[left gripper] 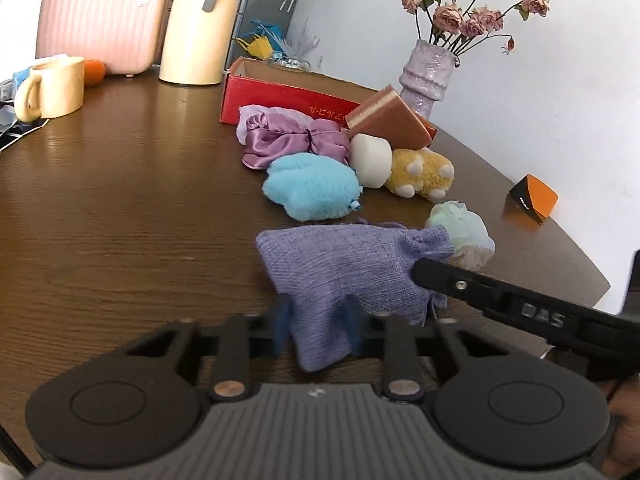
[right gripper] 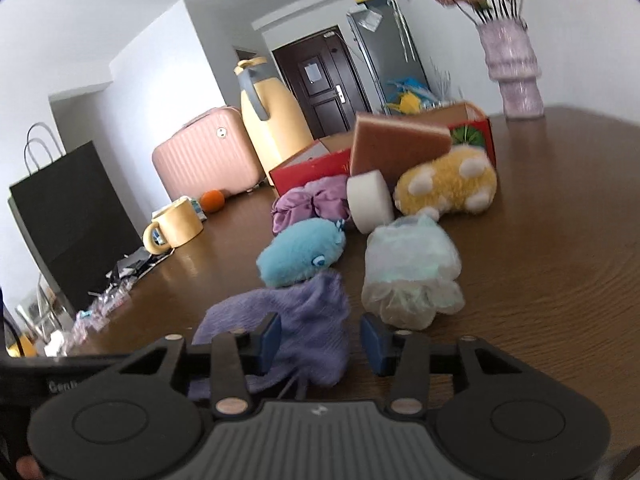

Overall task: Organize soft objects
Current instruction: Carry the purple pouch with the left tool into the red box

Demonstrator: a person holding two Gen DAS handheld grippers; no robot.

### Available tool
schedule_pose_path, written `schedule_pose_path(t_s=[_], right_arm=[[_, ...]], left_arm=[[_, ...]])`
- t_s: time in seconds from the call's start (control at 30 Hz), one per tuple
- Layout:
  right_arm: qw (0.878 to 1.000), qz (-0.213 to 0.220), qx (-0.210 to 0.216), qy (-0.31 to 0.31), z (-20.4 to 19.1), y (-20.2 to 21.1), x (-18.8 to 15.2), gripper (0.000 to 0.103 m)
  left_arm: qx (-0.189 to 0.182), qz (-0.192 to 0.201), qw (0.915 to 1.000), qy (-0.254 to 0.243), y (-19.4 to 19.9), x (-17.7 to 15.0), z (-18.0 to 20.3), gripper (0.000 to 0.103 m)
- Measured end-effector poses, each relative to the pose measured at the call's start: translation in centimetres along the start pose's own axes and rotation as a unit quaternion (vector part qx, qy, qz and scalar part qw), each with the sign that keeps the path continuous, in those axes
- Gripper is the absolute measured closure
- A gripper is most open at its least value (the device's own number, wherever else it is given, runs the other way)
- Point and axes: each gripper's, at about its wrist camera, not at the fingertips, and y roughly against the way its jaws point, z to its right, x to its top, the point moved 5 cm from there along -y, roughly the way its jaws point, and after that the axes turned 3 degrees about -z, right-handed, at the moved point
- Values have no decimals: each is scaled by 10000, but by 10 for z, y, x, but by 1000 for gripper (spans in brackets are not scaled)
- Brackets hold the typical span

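A dark wood-grain surface [left gripper: 120, 208] fills both views, with white walls and a dark door behind. At the bottom centre of the left wrist view the left gripper [left gripper: 318, 330] has its blue fingers [left gripper: 282, 326] parted a little, one on each side of a lower fold of the purple knitted cloth [left gripper: 344, 268]; they look blurred, and I cannot tell whether the pads press on the fabric or merely flank it. At the bottom centre of the right wrist view the right gripper [right gripper: 320, 344] stands somewhat wider: its left finger [right gripper: 269, 338] is at the cloth's edge while the right one stands clear of it, so the cloth lies between them without being pinched. The cloth rests flat and rumpled on the surface, the nearest thing to both cameras. Just beyond it lie a blue plush toy [left gripper: 312, 186] and a pale mesh bath puff [right gripper: 412, 272], and further up the frame a purple satin bundle [left gripper: 294, 140], a white round sponge [left gripper: 372, 160], a yellow spotted plush [left gripper: 422, 172] and a brown sponge block [left gripper: 390, 122] leaning on a red cardboard box [left gripper: 280, 98]. A pink case [left gripper: 104, 16], a cream jug [left gripper: 200, 28], a mug [left gripper: 52, 88] and a vase of dried roses [left gripper: 426, 68] stand behind. The step in hand appears to be handling the knitted cloth, perhaps folding or laying it out. The next move likely calls for a firm pinch on a corner at each side before lifting, since the loose knit would slip or bunch
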Motion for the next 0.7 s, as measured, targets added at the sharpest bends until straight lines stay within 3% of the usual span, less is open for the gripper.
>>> schedule_pose_path(t_s=[0.23, 0.5, 0.6, 0.7], right_arm=[[9997, -36, 117, 213, -6, -7, -2, 90], [9987, 270, 177, 392, -14, 10, 11, 91], [9972, 543, 302, 419, -19, 16, 48, 91], [9949, 757, 344, 566, -21, 6, 116, 91]], left_arm=[[-186, 100, 9996, -167, 2, 2, 4, 95], [-325, 416, 9975, -475, 17, 16, 15, 96], [-391, 713, 9939, -744, 23, 44, 21, 96], [-618, 971, 9876, -1067, 19, 108, 24, 96]])
